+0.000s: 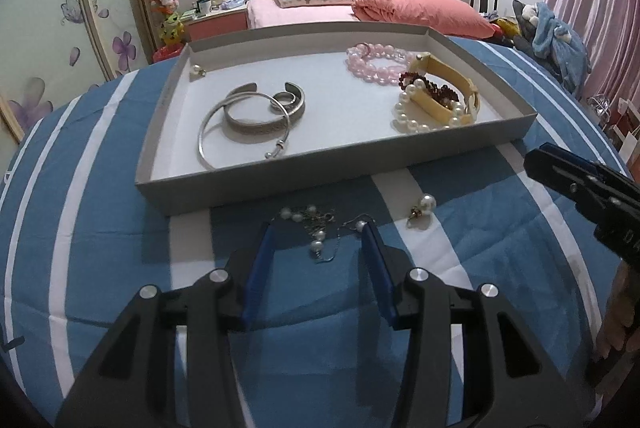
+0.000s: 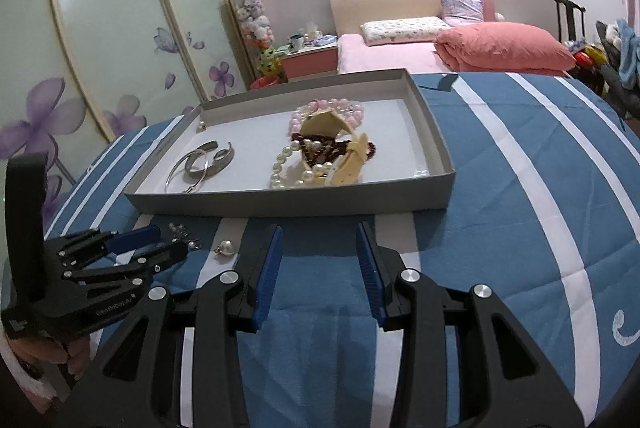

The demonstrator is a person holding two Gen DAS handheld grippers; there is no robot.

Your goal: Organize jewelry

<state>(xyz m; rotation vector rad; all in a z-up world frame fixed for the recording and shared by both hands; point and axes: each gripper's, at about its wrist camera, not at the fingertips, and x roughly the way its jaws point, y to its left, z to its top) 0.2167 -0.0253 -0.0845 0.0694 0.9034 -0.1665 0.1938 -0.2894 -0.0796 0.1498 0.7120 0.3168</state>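
Note:
A shallow grey tray [image 1: 280, 184] [image 2: 288, 202] lies on the blue striped cloth. In it are silver bangles [image 1: 256, 116] [image 2: 200, 164], a pink bead bracelet [image 1: 372, 62], a white pearl bracelet [image 1: 416, 114] [image 2: 288, 168], a cream watch [image 1: 452, 84] [image 2: 344, 156] and a pearl earring [image 1: 197, 69]. In front of the tray a thin chain with pearls [image 1: 316, 232] [image 2: 182, 234] lies between my open left gripper's [image 1: 320, 228] fingertips. A loose pearl earring [image 1: 424, 206] [image 2: 225, 247] lies to its right. My right gripper [image 2: 318, 228] is open and empty, near the tray's front wall.
The cloth-covered surface [image 2: 500, 228] stretches to the right of the tray. A bed with pink bedding [image 1: 400, 8], a nightstand [image 1: 218, 20], a chair heaped with clothes [image 1: 556, 36] and a floral sliding wardrobe [image 2: 100, 48] stand behind.

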